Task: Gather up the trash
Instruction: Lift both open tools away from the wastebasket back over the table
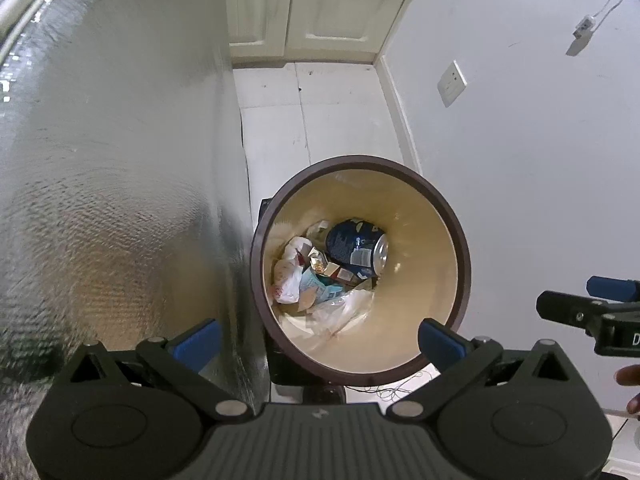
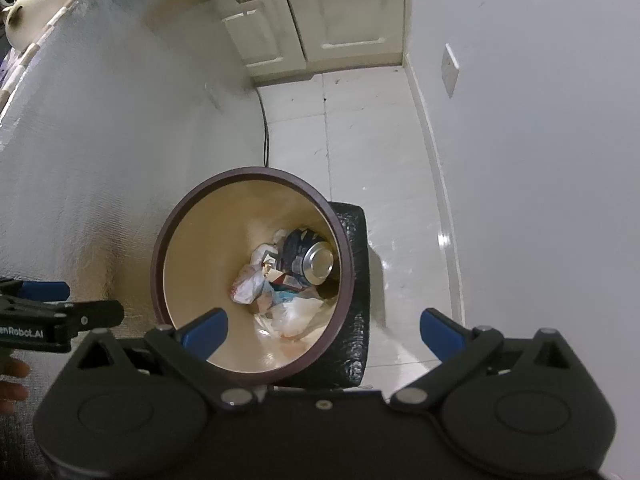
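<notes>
A round trash bin with a dark brown rim (image 1: 448,204) and cream inside stands on the floor below both grippers; it also shows in the right wrist view (image 2: 188,200). Inside lie a blue drink can (image 1: 354,246), crumpled white paper (image 1: 288,276), wrappers and a clear plastic bag (image 1: 340,312); the can (image 2: 308,258) and bag (image 2: 296,312) show in the right view too. My left gripper (image 1: 320,340) is open and empty above the bin's near rim. My right gripper (image 2: 324,336) is open and empty above the bin; it also shows in the left wrist view (image 1: 592,300).
A silver foil-covered wall (image 1: 120,200) stands close on the left of the bin. A white wall with a socket (image 1: 452,84) is on the right. Cream cabinets (image 1: 320,4) close the far end of the tiled floor (image 1: 320,120). A black cable (image 2: 265,128) runs down to the floor.
</notes>
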Action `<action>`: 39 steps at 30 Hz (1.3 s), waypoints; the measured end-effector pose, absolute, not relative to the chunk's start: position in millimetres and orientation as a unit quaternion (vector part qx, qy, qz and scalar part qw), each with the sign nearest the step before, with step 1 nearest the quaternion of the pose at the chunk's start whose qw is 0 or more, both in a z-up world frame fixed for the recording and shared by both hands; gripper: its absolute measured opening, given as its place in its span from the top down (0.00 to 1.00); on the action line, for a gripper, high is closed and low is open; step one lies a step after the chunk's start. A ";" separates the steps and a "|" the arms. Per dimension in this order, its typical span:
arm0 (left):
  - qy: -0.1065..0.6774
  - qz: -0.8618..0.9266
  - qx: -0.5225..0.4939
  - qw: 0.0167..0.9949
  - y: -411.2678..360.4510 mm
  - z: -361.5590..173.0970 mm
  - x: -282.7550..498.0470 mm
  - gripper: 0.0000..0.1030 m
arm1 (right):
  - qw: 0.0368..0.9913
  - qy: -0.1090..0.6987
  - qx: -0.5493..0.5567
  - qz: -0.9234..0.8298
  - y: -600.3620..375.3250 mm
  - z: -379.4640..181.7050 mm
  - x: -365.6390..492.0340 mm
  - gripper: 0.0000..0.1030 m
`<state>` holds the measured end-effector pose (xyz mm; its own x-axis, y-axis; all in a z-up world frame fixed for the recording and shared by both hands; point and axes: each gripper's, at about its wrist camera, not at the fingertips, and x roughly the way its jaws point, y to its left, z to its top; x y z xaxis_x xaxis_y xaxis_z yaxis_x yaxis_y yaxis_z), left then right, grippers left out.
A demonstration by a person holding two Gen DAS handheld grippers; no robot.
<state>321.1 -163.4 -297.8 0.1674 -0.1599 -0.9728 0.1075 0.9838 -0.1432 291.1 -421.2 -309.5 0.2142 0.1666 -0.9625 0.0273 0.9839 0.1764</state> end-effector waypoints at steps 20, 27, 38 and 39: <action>0.580 -0.100 -0.022 0.808 -157.2 -223.4 278.3 0.00 | 0.811 0.580 0.068 0.024 -429.9 -240.5 248.5 0.00; 0.547 -0.106 -0.035 0.830 -146.0 -189.3 257.4 0.00 | 0.834 0.548 0.059 0.027 -422.3 -203.7 233.8 0.00; 0.481 -0.093 -0.071 0.869 -100.3 -118.7 218.0 0.00 | 0.867 0.494 0.041 0.054 -381.7 -140.5 212.1 0.00; 0.476 -0.092 -0.071 0.872 -95.5 -112.9 213.9 0.00 | 0.870 0.488 0.039 0.058 -376.4 -135.5 210.3 0.00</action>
<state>213.9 -95.5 -112.9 0.5303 -0.2276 -0.8167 0.0918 0.9730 -0.2116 210.3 -376.4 -135.5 0.5162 0.1384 -0.8452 -0.0624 0.9903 0.1241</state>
